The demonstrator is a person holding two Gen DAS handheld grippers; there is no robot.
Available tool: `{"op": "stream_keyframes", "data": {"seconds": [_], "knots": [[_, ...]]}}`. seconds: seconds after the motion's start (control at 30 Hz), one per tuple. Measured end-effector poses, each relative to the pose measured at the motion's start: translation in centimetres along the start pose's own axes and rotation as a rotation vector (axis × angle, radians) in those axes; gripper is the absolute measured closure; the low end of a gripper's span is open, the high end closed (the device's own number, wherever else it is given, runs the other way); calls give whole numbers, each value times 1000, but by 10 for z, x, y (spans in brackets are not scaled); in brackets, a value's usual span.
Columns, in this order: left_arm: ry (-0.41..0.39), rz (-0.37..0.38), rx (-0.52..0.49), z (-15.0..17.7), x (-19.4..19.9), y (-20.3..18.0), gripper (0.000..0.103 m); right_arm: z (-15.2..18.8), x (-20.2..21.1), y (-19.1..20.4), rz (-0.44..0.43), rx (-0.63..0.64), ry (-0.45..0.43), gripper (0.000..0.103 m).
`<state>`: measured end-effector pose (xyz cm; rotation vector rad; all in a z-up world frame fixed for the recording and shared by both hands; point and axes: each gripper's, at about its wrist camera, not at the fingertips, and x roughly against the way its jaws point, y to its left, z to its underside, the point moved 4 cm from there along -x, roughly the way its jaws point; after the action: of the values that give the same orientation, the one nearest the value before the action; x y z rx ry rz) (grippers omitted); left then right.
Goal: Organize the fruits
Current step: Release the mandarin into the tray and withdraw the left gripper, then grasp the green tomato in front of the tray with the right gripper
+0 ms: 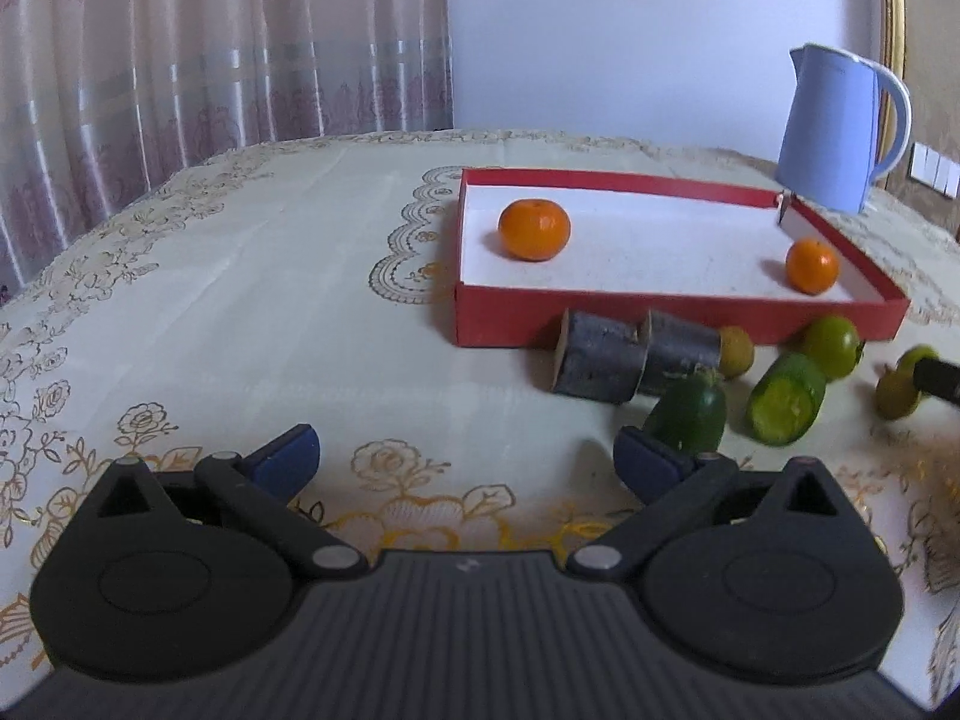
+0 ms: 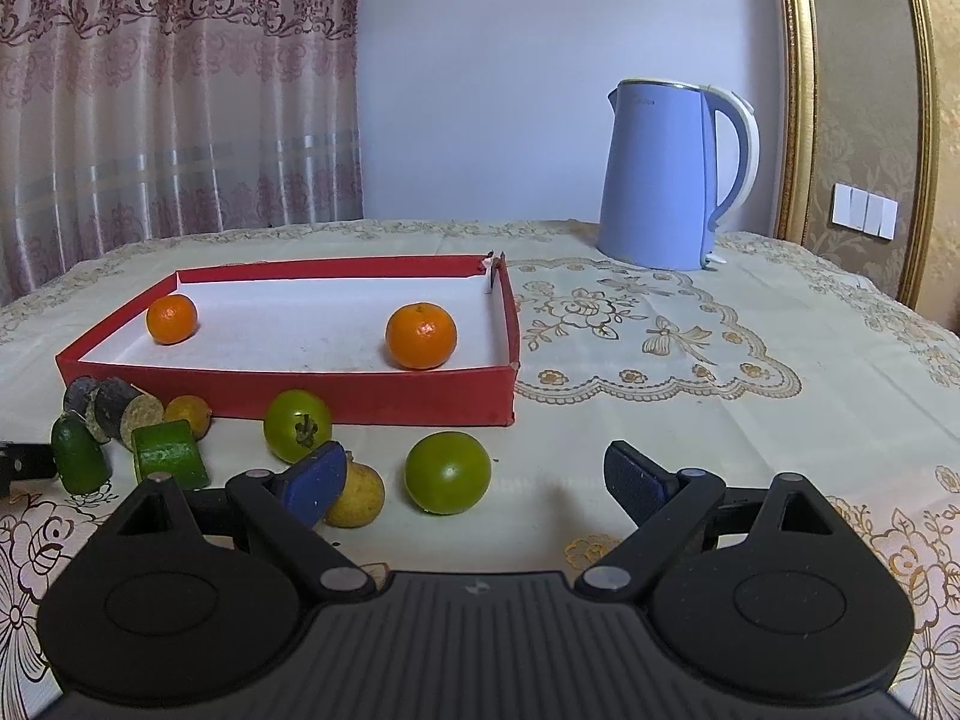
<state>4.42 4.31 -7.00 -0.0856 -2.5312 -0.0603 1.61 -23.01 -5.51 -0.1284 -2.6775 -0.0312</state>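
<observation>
A red tray (image 1: 510, 315) (image 2: 288, 399) with a white floor holds two oranges (image 1: 534, 229) (image 1: 811, 266) (image 2: 172, 318) (image 2: 420, 335). In front of it on the cloth lie two dark cane pieces (image 1: 600, 356) (image 2: 129, 411), two cucumber pieces (image 1: 786, 399) (image 2: 170, 453), a green tomato (image 1: 831, 347) (image 2: 297, 425), a round green fruit (image 2: 447, 471) and small yellow fruits (image 1: 735, 351) (image 2: 357, 495). My left gripper (image 1: 468, 456) is open and empty, left of the cucumber. My right gripper (image 2: 477, 483) is open, the green fruit lying loose between its fingertips.
A blue kettle (image 1: 834, 132) (image 2: 660, 180) stands behind the tray's far right corner. The embroidered tablecloth (image 1: 240, 300) (image 2: 720, 420) covers the table. Curtains hang behind the table on the left and a gold frame stands at the right.
</observation>
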Motion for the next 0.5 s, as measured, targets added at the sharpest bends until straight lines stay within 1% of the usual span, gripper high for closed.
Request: {"op": "stream_keyframes", "data": {"seconds": [0.13, 0.23, 0.33, 0.43, 0.5], "knots": [[0, 10, -15, 1, -1, -3, 0, 0, 1, 2, 3, 14, -6, 10], [6, 16, -8, 0, -3, -2, 0, 0, 6, 0, 30, 1, -39, 10], [10, 24, -2, 0, -4, 0, 0, -2, 9, -4, 29, -18, -62, 10], [12, 27, -2, -1, -5, 0, 0, -3, 0, -3, 55, -8, -8, 10], [13, 29, -3, -1, -5, 0, 0, -3, -5, -3, 54, -9, 22, 10]]}}
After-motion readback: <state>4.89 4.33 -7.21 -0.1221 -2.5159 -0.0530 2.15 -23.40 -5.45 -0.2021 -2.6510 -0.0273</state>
